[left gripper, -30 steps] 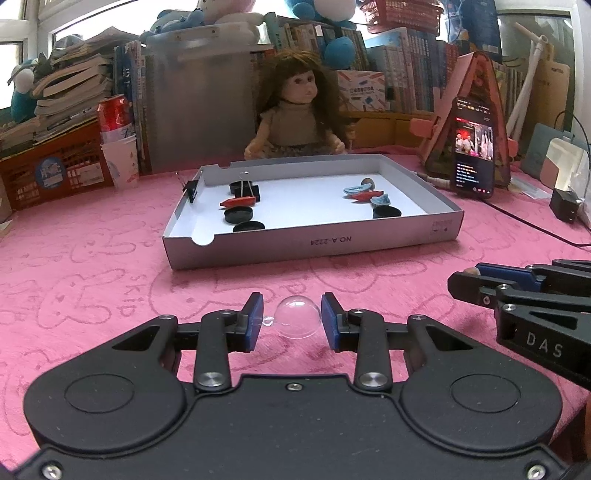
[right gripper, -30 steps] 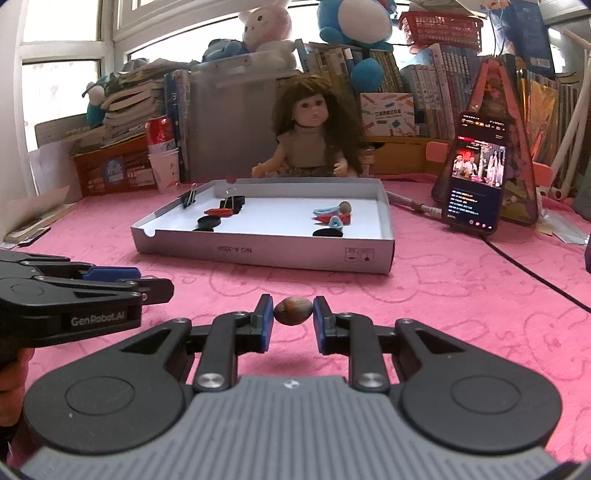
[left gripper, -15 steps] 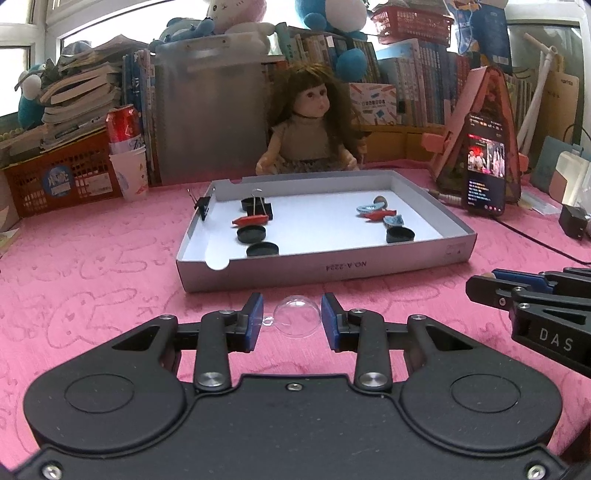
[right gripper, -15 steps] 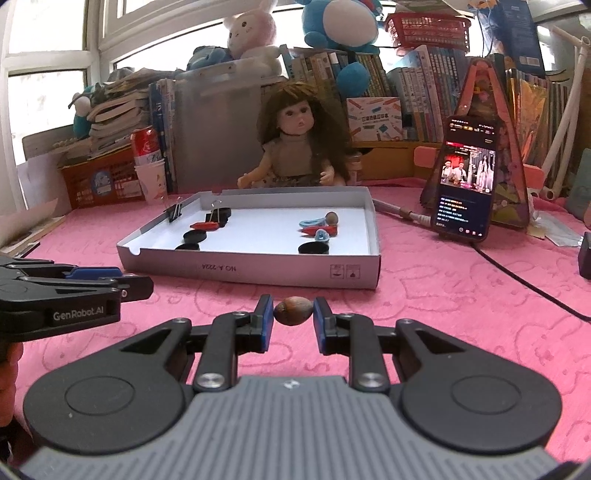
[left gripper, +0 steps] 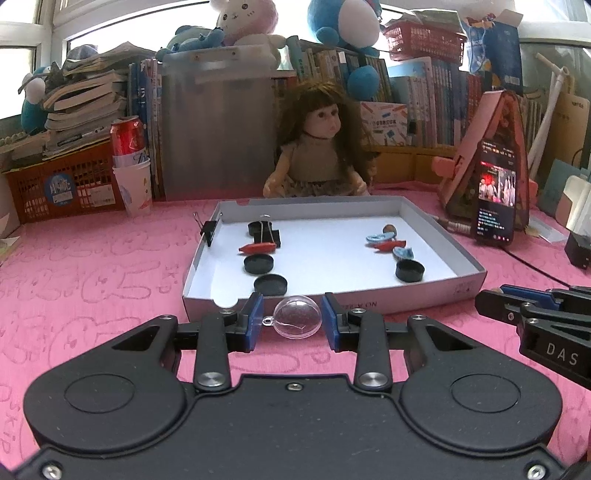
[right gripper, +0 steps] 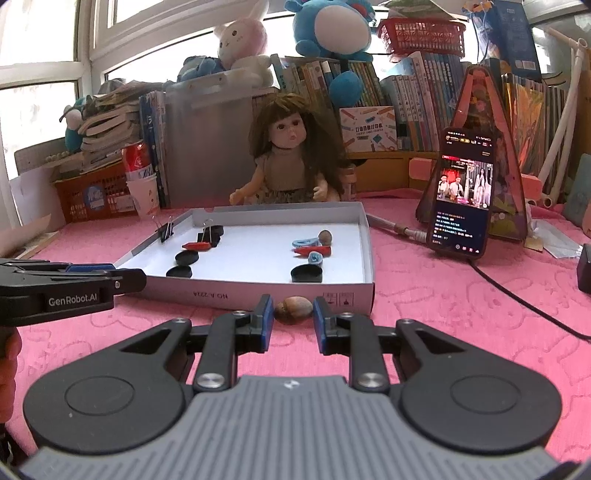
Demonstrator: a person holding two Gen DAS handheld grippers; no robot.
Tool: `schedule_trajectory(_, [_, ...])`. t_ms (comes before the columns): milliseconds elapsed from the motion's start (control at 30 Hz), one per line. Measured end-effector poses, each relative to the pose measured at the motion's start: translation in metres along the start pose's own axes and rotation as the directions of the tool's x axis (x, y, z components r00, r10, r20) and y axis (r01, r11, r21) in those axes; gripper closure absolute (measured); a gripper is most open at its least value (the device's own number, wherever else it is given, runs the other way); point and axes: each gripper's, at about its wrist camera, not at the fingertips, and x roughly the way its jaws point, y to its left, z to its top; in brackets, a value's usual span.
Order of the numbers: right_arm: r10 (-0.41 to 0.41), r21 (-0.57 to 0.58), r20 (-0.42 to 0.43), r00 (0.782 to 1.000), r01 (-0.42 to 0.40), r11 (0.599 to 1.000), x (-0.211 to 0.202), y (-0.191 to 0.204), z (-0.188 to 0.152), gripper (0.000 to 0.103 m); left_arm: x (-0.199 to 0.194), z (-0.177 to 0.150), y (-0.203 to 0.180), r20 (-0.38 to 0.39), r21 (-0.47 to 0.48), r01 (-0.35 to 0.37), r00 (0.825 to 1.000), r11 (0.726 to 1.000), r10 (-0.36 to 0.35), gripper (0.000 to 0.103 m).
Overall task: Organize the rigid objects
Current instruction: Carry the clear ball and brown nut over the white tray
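Already the tray (left gripper: 439,284) holds caps (left gripper: 258,264), clips and other bits in left and right clusters. Left gripper (left gripper: 291,319) clamps a clear dome (left gripper: 295,317), right gripper (right gripper: 293,314) a brown nut (right gripper: 293,310), both near the tray's near wall; both pieces await placing.

- A brown-haired doll (left gripper: 320,147) sits on a pink tablecloth (left gripper: 92,280), backed by rows of books (right gripper: 417,92).
- A phone (right gripper: 461,203) with a lit screen leans against a triangular stand (right gripper: 484,110).
- A red can (left gripper: 127,138) stands in a paper cup (left gripper: 133,190) beside an orange crate (left gripper: 55,184).
- Plush toys (right gripper: 332,26) sit above.
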Motion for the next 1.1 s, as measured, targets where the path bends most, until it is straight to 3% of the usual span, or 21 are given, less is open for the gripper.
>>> schedule_trajectory(1100, [-0.009, 0.024, -0.02, 1.0, 0.009, 1.0, 0.039, -0.003, 0.028, 0.073, 0.032, 0.031, 0.005, 0.008, -0.051, -0.02, 1.0, 0.998, 0.021, 0.071])
